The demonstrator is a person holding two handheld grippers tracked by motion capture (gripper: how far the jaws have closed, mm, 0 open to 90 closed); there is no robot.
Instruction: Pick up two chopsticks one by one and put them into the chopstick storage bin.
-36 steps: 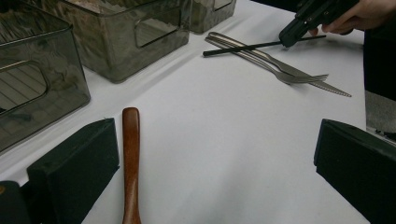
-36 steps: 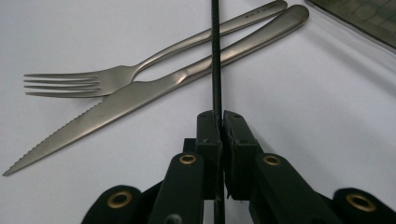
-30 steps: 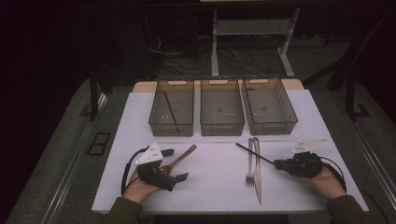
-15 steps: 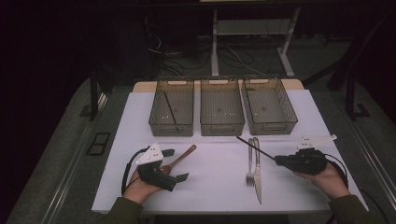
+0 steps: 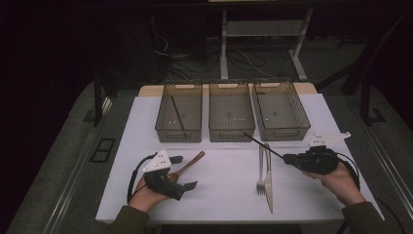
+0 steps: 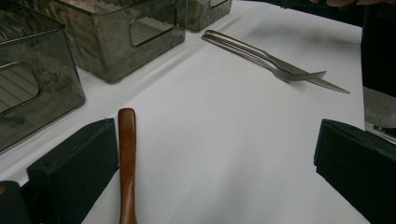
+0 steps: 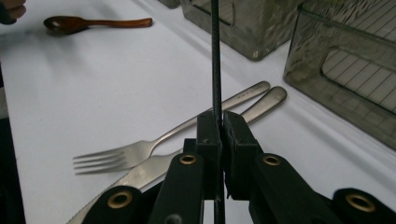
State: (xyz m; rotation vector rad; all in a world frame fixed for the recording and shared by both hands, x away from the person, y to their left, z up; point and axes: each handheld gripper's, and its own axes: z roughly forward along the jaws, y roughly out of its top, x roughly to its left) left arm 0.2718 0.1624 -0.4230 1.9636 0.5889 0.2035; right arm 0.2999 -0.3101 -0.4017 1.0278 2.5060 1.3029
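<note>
Raised since the earlier frame, the right gripper [image 5: 292, 159] is clamped on a thin black chopstick [image 5: 263, 146]. The left gripper [image 5: 185, 171] is held wide open astride a glossy wooden spoon [image 5: 189, 163] on the white table [image 5: 224, 195].

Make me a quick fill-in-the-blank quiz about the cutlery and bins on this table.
1. The right gripper is shut on a thin black ____.
2. The wooden spoon lies between the open jaws of the ____ gripper.
3. The fork lies beside a ____.
4. ____ bins stand in a row.

Missing words: chopstick; left; knife; Three

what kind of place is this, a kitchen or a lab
Likely a lab or recording workspace, not a kitchen: a white-covered table with three plastic bins, loose cables on the floor, dark surroundings.
</note>
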